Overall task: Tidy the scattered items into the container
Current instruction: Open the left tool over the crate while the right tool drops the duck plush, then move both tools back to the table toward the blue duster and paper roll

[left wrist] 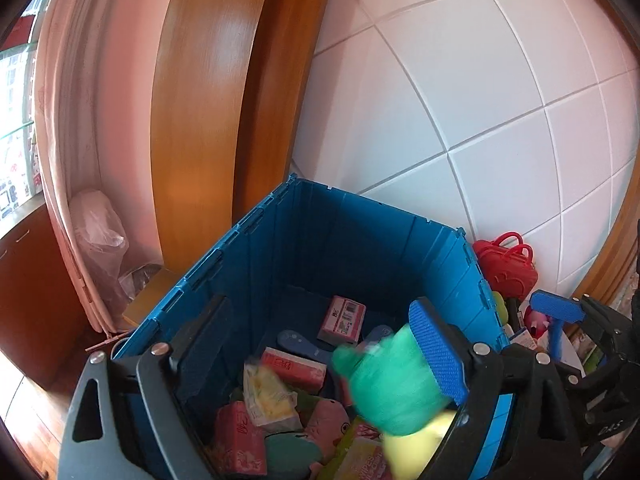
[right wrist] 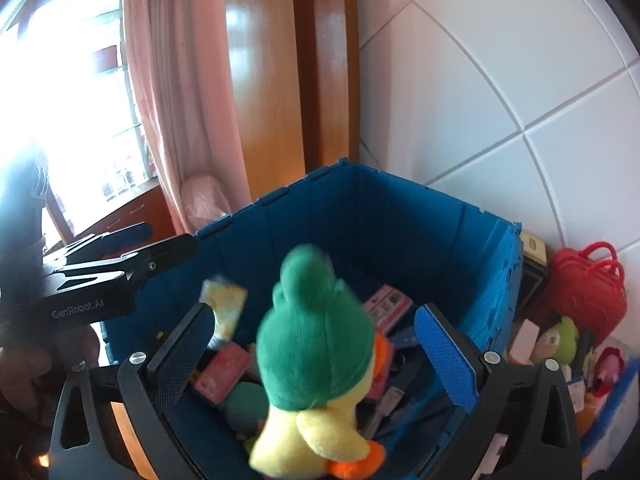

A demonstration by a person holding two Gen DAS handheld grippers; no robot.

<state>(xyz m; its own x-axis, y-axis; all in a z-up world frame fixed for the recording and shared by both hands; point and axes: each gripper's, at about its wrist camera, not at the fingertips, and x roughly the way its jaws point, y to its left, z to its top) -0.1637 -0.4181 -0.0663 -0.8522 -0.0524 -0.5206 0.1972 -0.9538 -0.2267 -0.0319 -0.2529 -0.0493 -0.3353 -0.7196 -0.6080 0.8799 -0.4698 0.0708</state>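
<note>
The blue crate (left wrist: pixel 256 248) (right wrist: pixel 400 216) stands open against the tiled wall, holding pink boxes (left wrist: pixel 342 320), a pink plush and several other items. My left gripper (left wrist: pixel 316 308) hangs open over it, fingers wide apart and gripping nothing. A blurred yellow packet (left wrist: pixel 268 396) (right wrist: pixel 224 308) is inside the crate, below the left gripper (right wrist: pixel 160 240). A yellow plush duck with a green hat (right wrist: pixel 316 344) (left wrist: pixel 388 384) sits between the spread fingers of my right gripper (right wrist: pixel 316 312), clear of both pads. It is blurred, above the crate's contents. The right gripper (left wrist: pixel 556 320) appears beside the crate's right wall.
A red toy handbag (right wrist: pixel 592 292) (left wrist: pixel 506 268) and more toys (right wrist: pixel 560 340) lie right of the crate by the wall. A wooden door frame (left wrist: pixel 208 100), a pink curtain (left wrist: pixel 80 120) and a plastic bag (left wrist: pixel 100 236) stand behind and left of it.
</note>
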